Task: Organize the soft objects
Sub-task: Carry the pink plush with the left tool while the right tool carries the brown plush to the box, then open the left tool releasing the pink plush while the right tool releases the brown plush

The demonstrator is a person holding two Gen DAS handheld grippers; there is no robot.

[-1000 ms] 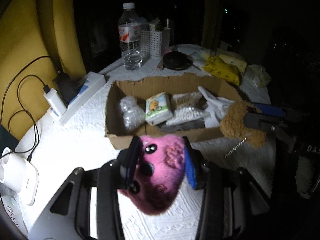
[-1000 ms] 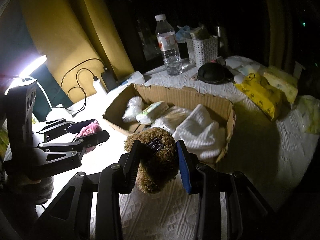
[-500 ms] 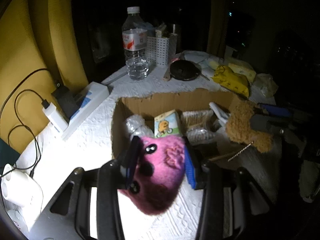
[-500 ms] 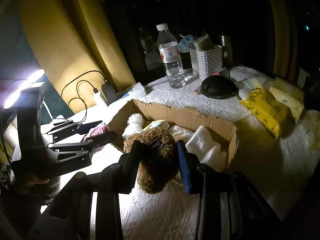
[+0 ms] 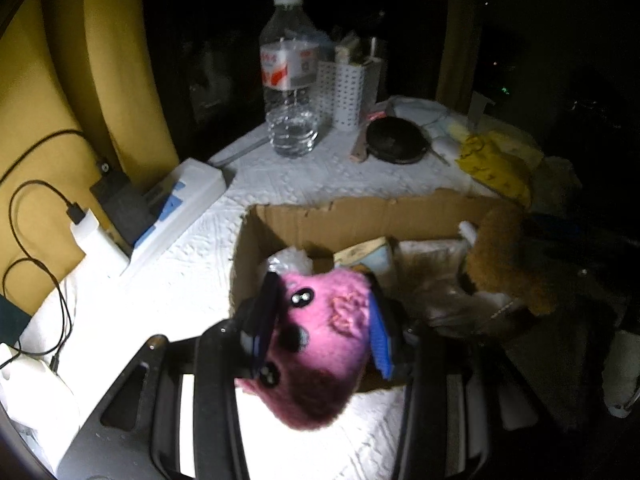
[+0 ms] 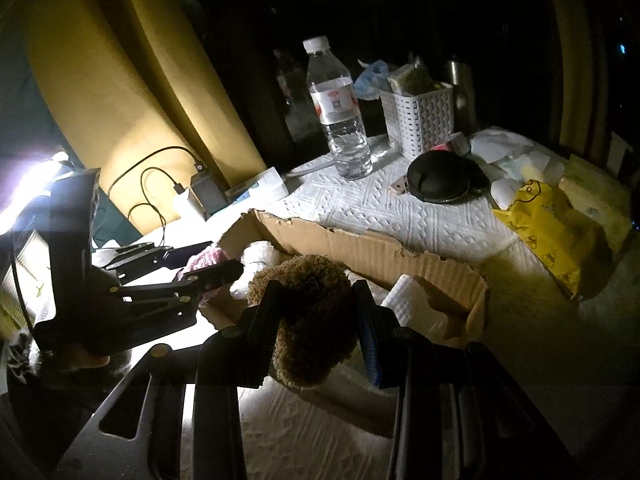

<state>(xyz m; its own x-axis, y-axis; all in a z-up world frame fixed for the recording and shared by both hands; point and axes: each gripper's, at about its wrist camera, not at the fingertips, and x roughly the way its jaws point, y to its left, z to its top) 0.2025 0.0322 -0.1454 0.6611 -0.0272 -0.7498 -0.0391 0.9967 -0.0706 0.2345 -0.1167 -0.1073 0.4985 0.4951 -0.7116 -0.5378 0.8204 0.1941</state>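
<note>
Pink plush point(image 5: 320, 336) fills the left gripper point(image 5: 322, 324); right gripper point(image 6: 320, 320) clamps brown plush point(image 6: 316, 320).

Black gripper point(image 5: 324, 320) frames, blue-edged pads, silver screws

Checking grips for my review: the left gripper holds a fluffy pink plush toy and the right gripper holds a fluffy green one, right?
Not quite: the right gripper is shut on a curly brown plush toy, as the right wrist view shows. The left gripper does hold the fluffy pink plush toy.
</note>
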